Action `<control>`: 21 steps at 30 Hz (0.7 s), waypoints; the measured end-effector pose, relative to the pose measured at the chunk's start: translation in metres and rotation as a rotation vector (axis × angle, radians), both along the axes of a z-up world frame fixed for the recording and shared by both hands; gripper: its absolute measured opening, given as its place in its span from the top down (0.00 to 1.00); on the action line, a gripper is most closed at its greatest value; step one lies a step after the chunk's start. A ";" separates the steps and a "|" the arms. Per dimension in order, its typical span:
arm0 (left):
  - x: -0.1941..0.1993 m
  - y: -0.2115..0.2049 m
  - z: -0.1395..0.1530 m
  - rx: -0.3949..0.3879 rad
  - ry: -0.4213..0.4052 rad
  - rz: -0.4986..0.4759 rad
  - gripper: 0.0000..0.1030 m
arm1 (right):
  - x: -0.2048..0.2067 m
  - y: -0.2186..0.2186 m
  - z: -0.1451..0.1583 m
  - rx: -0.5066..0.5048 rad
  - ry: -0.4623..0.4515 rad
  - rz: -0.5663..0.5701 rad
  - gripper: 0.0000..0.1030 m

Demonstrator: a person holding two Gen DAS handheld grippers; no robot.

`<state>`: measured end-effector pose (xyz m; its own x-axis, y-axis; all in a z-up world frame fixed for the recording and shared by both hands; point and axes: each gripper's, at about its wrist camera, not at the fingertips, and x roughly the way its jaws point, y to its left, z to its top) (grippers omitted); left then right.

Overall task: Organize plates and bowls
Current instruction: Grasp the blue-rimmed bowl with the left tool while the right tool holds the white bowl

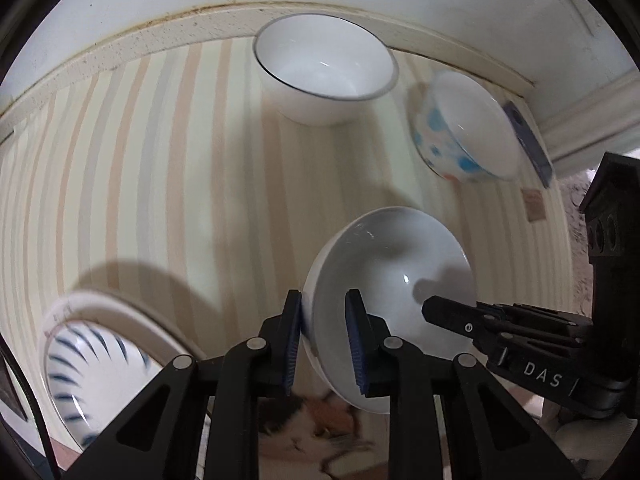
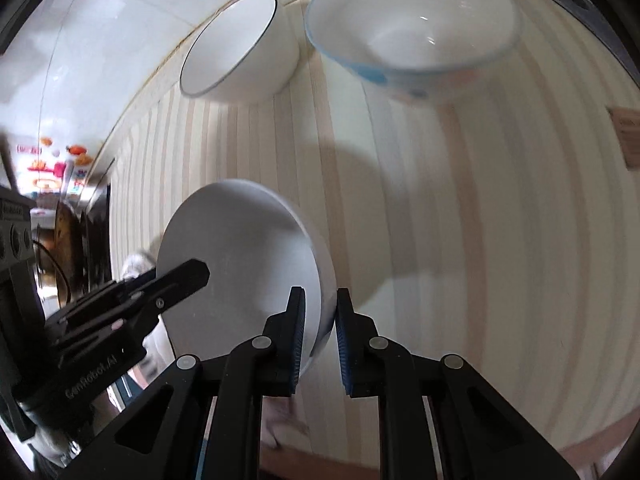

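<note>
White bowl point(image 1: 384, 280): hanging above the striped tabletop point(image 1: 160, 160), tilted, clear of the surface. Left gripper point(image 1: 324, 340) is pinching its near rim, one pad inside, one outside; right gripper point(image 2: 320, 328) is straddling the opposite rim the same way, though whether it is pressing firmly cannot be told. Two holds are probably steadying the tilt for carrying.

Dark-rimmed bowl point(image 1: 326, 64): sitting at 12 o'clock by the wall, a likely stacking base.

Blue-spotted bowl point(image 1: 464, 128): lying at 2 o'clock, beside a dark flat tool point(image 1: 528, 144).

Blue-striped bowl point(image 1: 84, 368): resting on a plate point(image 1: 160, 340) at 8 o'clock, apparently already sorted.
</note>
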<state>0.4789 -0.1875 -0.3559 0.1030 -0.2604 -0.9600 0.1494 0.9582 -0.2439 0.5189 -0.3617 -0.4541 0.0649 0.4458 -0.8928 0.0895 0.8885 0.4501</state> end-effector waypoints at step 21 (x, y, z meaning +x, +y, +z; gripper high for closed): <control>-0.039 -0.044 0.013 0.093 -0.045 -0.135 0.80 | -0.062 -0.103 0.018 0.087 0.034 -0.169 0.62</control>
